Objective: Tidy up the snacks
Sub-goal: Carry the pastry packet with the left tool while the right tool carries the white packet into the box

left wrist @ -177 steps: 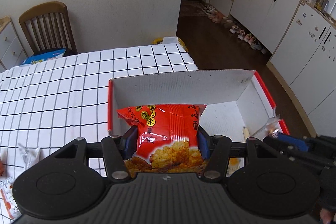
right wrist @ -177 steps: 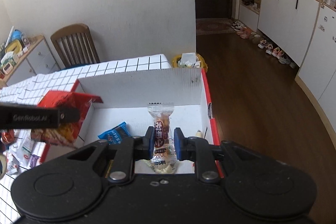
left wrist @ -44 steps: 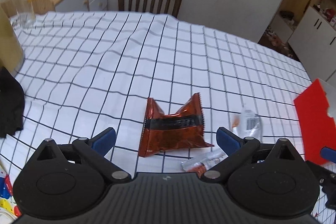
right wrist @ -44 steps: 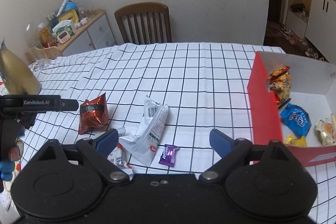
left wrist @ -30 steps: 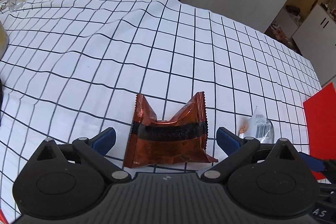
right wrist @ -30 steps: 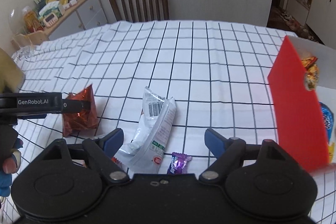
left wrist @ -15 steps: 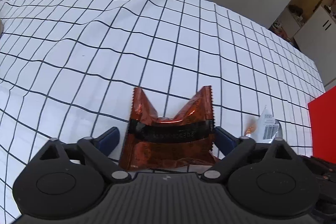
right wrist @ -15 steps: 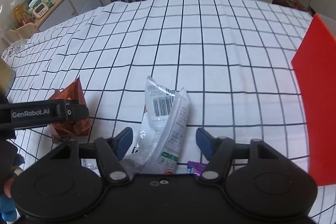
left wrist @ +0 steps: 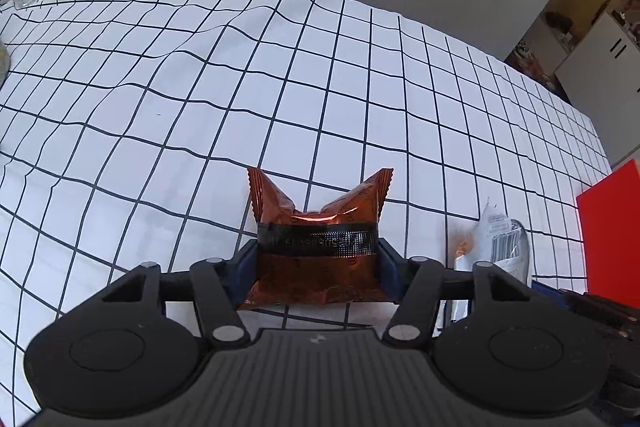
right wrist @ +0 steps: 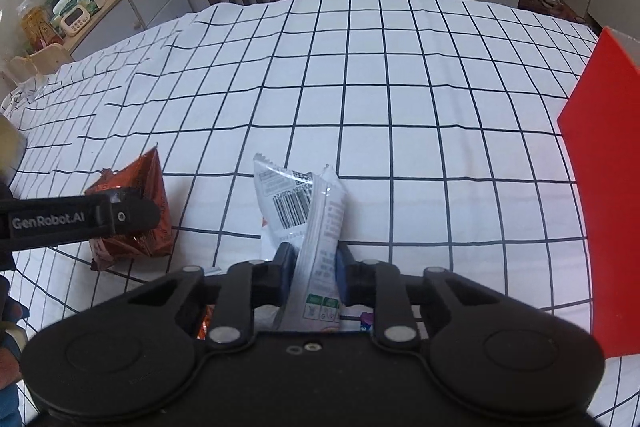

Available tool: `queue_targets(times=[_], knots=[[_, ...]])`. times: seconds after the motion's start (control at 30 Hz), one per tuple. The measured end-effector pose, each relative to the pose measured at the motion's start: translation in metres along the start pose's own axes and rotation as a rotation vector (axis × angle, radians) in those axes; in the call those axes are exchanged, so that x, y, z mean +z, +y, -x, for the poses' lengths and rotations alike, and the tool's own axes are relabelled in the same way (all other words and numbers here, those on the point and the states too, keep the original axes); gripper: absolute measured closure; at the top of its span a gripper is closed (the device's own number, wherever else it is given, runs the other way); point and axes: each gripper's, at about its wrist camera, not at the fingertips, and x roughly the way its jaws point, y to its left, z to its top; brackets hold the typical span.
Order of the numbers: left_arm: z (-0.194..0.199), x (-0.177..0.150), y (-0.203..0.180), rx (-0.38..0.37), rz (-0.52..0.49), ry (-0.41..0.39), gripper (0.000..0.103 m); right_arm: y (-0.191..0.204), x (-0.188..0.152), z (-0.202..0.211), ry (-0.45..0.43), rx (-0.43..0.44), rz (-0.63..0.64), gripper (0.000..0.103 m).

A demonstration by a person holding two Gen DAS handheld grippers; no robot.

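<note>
1. My left gripper (left wrist: 318,267) was closing, its pads pressed on the copper-red snack bag (left wrist: 316,239) lying on the checked tablecloth (left wrist: 280,87).
2. My right gripper (right wrist: 310,267) was closing too, clamped on the white barcode packet (right wrist: 308,211).
3. Both packs were on the table, not yet in the red box (right wrist: 600,167); a purple candy (right wrist: 366,318) waited.
4. Readable: "GenRobot.AI"; the bag's band print was illegible.
</note>
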Motion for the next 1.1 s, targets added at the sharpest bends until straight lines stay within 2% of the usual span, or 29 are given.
queue_targets(times=[0.23, 0.5, 1.1], knots=[[0.025, -0.008, -0.004, -0.008, -0.010, -0.020, 0.044, 0.004, 0.000, 0.023, -0.050, 0.008, 0.017, 0.087], [0.062, -0.020, -0.017, -0.056, -0.035, -0.039, 0.044, 0.002, -0.002, 0.061, -0.096, 0.030, 0.019, 0.087], [0.145, -0.052, -0.070, -0.156, -0.154, -0.111, 0.044, -0.005, -0.024, 0.157, -0.201, 0.053, 0.026, 0.087]])
